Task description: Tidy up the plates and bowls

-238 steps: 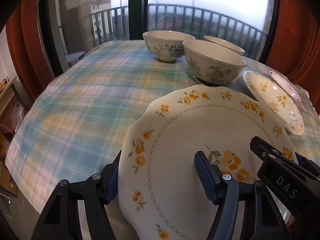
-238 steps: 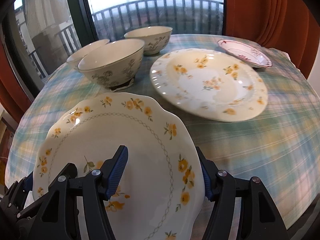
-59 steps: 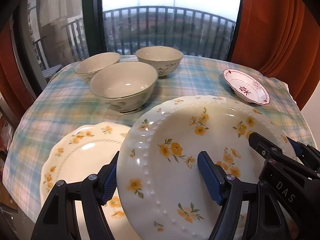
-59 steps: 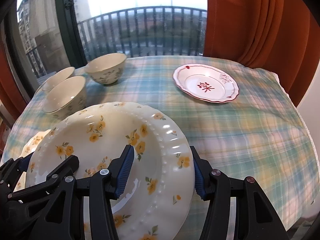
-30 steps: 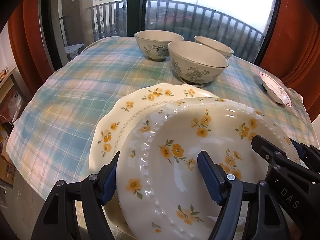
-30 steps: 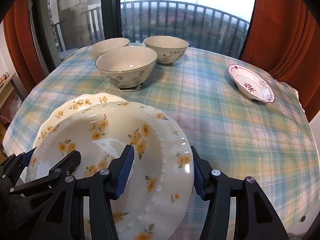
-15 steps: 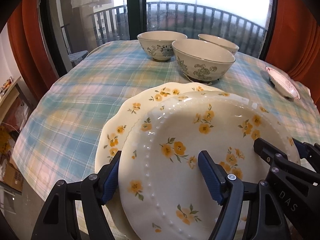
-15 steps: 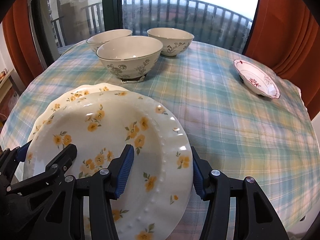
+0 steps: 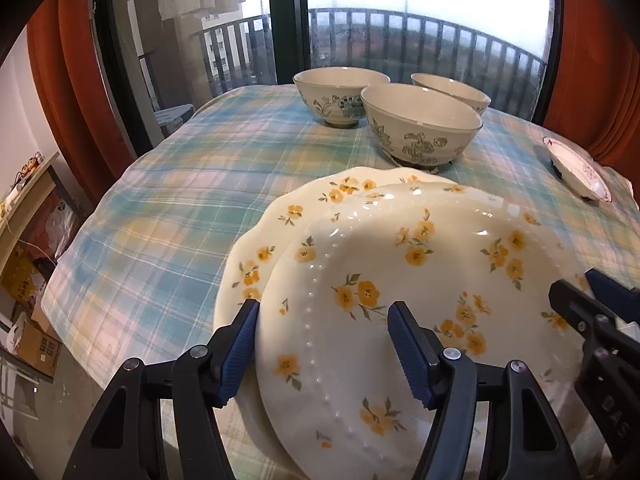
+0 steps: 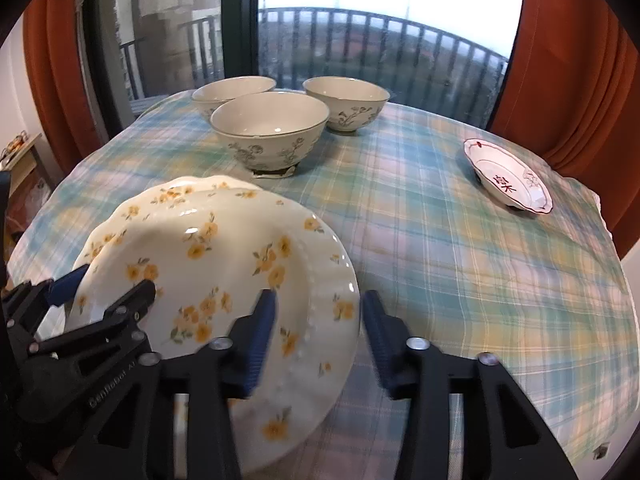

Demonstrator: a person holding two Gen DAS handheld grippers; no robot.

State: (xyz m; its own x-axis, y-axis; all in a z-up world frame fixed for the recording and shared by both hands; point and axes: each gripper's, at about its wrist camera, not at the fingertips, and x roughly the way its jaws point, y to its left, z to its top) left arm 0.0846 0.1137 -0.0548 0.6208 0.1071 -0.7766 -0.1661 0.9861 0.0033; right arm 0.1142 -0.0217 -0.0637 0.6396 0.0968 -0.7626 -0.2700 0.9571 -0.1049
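Vs a second ago: beaded plate [image 9: 420, 264] now sits stacked on the scalloped plate [image 9: 256, 248] near the table [image 9: 180, 184] edge, and both tongs are narrowing. The left gripper [image 9: 320, 344] straddles the beaded plate's left rim and the right gripper [image 10: 320, 332] its right rim; in both views one pad sits over the plate and the other outside the rim, with no clear pad contact, though the right view is blurred, so probably not clamped. Count: three bowls, front bowl [image 10: 270, 132], left bowl [image 10: 232, 92], right bowl [image 10: 346, 106], clustered at the far side; two yellow-flower plates stacked; one red-rimmed dish [image 10: 508, 176] apart at right.
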